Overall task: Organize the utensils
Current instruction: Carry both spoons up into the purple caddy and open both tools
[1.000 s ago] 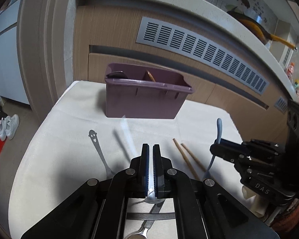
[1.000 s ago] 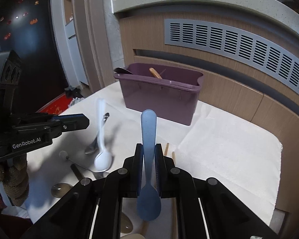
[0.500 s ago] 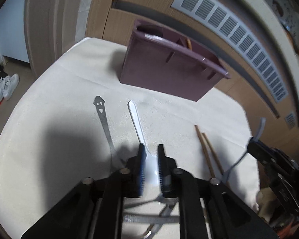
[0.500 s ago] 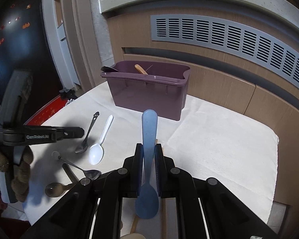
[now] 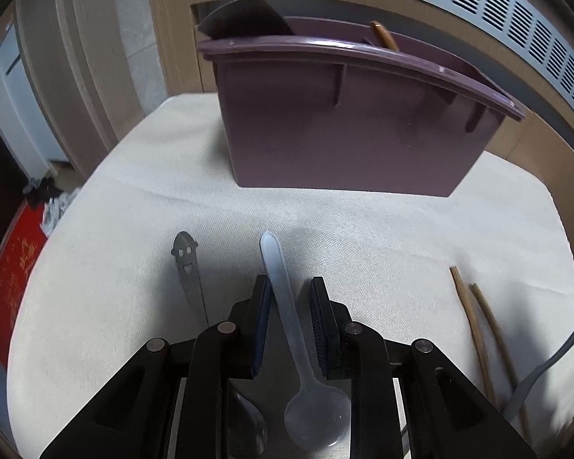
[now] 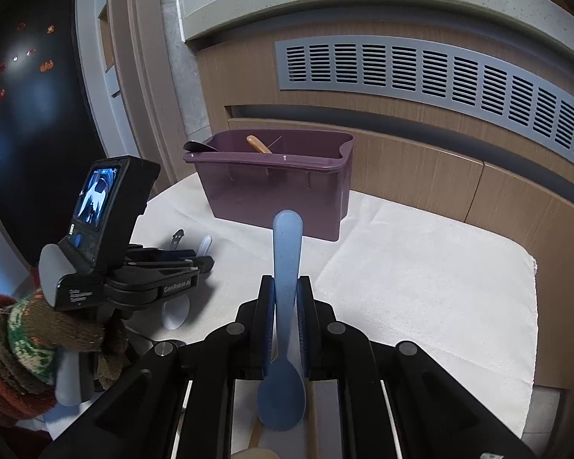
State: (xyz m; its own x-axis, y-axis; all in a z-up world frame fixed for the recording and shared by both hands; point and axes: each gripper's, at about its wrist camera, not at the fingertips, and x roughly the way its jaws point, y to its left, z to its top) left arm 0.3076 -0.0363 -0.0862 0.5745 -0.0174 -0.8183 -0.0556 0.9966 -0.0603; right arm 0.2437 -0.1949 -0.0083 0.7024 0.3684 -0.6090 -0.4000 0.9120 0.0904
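The right gripper (image 6: 285,298) clamps a blue plastic spoon (image 6: 286,267); the left gripper (image 5: 290,298), jaws just opening, straddles a loose white plastic spoon (image 5: 287,317). The purple plastic bin (image 5: 348,126) holds few utensils; most remain out.

White cloth (image 5: 382,229) spread over tabletop. Grey slatted vent grille (image 6: 421,72) set in wood-panelled wall (image 6: 421,160) behind. Pale stone ledge (image 6: 363,4) above grille. Red mat (image 5: 7,279) on floor, left; shoes (image 5: 53,206) just beside.
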